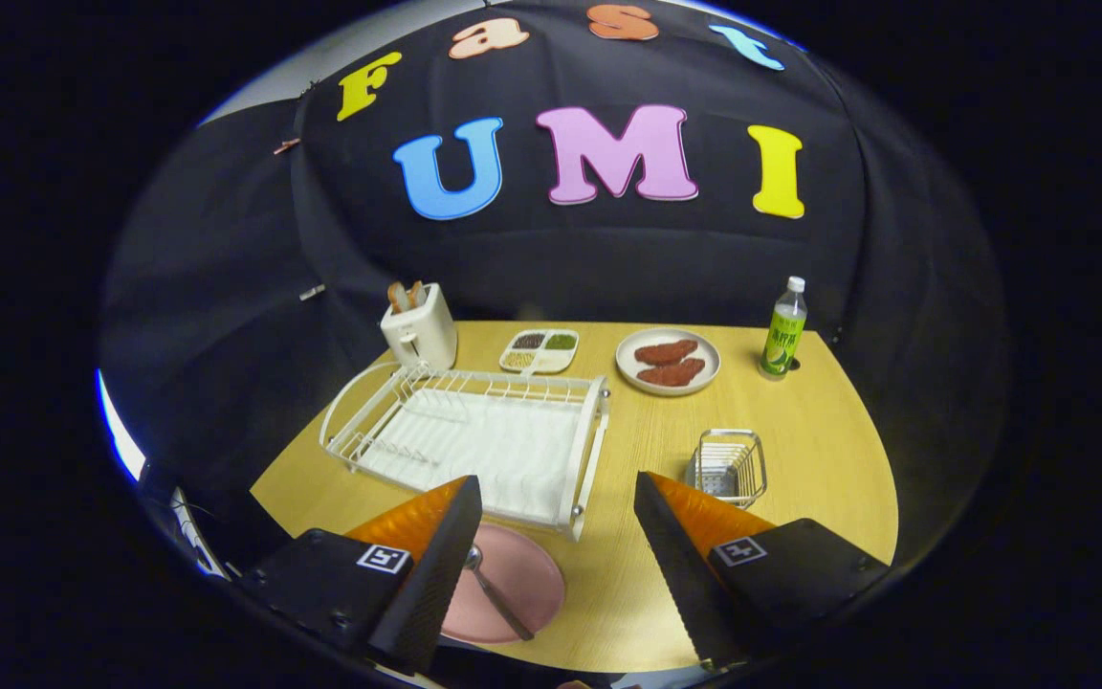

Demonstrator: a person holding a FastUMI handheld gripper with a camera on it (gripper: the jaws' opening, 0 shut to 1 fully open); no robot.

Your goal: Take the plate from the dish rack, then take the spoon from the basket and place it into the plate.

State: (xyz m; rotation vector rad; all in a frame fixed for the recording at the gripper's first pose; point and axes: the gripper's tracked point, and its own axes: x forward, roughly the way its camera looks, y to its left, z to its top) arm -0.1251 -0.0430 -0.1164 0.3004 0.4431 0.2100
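Your spoon (496, 593) already lies in the pink plate (524, 582), long axis running from 11 to 5 o'clock, just inside the claw's (551, 565) left finger. The claw hangs open and empty above the worktop (800, 450); dish rack (474, 440) at 11, basket (728, 466) at 1.

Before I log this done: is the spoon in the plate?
Yes: the spoon lies on the pink plate, beside the open gripper.
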